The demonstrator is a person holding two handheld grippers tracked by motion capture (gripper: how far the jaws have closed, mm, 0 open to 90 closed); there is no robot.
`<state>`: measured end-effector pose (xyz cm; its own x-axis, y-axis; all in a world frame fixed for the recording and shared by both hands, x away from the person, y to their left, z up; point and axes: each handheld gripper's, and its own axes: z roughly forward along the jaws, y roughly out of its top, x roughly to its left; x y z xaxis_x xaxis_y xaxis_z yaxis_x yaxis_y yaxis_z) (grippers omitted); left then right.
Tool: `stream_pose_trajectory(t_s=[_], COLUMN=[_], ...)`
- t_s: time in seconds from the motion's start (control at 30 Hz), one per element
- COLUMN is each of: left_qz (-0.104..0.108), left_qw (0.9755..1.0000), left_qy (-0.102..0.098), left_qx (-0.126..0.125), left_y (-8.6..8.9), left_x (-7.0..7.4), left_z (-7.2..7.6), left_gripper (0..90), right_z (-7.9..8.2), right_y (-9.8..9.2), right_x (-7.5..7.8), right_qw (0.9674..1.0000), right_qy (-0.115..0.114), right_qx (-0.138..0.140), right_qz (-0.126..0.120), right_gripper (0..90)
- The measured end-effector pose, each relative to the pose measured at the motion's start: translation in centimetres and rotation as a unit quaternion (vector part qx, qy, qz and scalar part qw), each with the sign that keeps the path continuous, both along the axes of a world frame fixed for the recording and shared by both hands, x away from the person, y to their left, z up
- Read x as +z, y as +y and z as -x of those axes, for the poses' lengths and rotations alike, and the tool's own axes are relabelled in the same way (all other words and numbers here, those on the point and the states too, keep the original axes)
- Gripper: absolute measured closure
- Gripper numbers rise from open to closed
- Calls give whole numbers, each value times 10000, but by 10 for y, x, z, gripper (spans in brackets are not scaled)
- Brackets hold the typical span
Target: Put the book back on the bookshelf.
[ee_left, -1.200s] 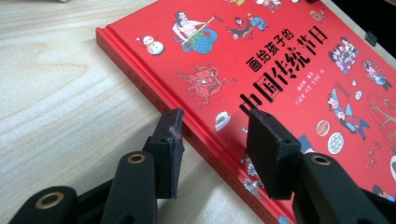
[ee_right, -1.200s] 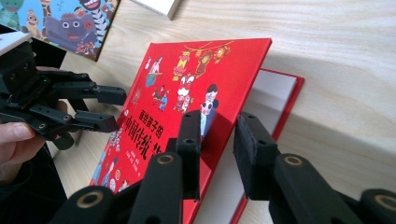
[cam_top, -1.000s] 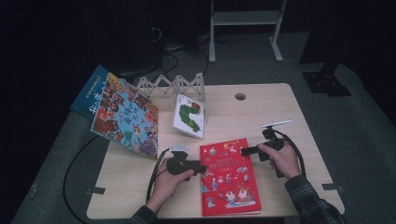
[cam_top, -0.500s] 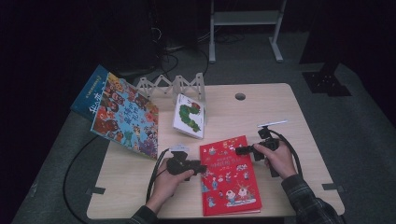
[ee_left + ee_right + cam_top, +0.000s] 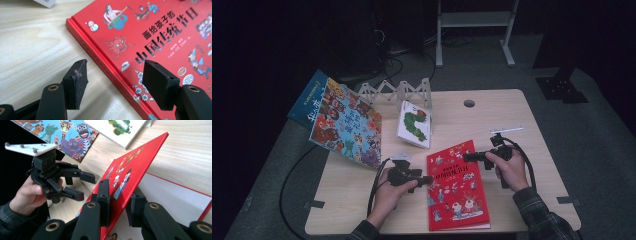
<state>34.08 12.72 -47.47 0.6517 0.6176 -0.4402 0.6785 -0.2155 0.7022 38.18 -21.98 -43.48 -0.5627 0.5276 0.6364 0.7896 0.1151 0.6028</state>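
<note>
A red picture book (image 5: 457, 192) lies near the front middle of the wooden table (image 5: 537, 120). My right gripper (image 5: 468, 156) sits at the book's right edge. Its jaws have just been closing and are shut on the red cover (image 5: 130, 170), which is tilted up off the white page (image 5: 175, 200) beneath. My left gripper (image 5: 426, 179) rests by the spine (image 5: 100, 57) at the book's left edge. Its jaws have just been opening and stand apart with the spine's edge running between the fingertips, neither pad touching it. The left gripper (image 5: 86, 185) is also seen in the right gripper view.
A large animal picture book (image 5: 344, 122) overhangs the table's back left corner. A white caterpillar book (image 5: 414, 124) leans by a grey zigzag rack (image 5: 397, 91). A thin white stick (image 5: 507, 130) lies at the right, and a round hole (image 5: 469, 103) is near the back edge.
My right gripper has slid left onto the book's right edge. The left hand has stayed in place by the spine.
</note>
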Motion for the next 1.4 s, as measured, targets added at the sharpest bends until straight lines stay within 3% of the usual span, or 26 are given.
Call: stream_pose_trajectory(t_s=[0.13, 0.4, 0.53, 0.83, 1.0, 1.03, 1.13, 1.2, 1.37, 1.4], left_qz=[176, 328, 393, 885, 1289, 1293, 1478, 1673, 1938, 2091], left_qw=[9998, 9994, 9992, 9955, 9899, 9895, 9847, 9799, 9740, 9709], left_qy=[6, -53, -77, -320, -577, -625, -883, -1055, -1126, -1125], left_qx=[35, 39, 49, -69, -130, -178, -280, -261, -320, -324], left_y=[4, 9, 10, 13, 16, 16, 19, 20, 20, 19], left_x=[2, 6, 8, 16, 22, 24, 33, 39, 47, 47], left_z=[-1, -1, -1, 2, 3, 2, 3, 2, -7, -8], left_gripper=[352, 348, 343, 338, 333, 331, 319, 316, 304, 299], right_z=[4, 9, 14, 27, 35, 37, 42, 44, 46, 46], right_y=[1, -4, -7, -11, -11, -11, -10, -8, -7, -7], right_x=[5, 18, 30, 54, 66, 69, 76, 79, 80, 81], right_qw=[9997, 9976, 9953, 9874, 9809, 9794, 9757, 9744, 9734, 9732], right_qy=[-231, -594, -855, -1376, -1638, -1688, -1857, -1926, -1948, -1958], right_qx=[24, -15, -18, -7, 22, 31, 74, 113, 202, 209], right_qz=[-20, -348, -449, -787, -1054, -1106, -1157, -1152, -1192, -1184], right_gripper=[749, 781, 798, 837, 866, 869, 873, 874, 874, 874])
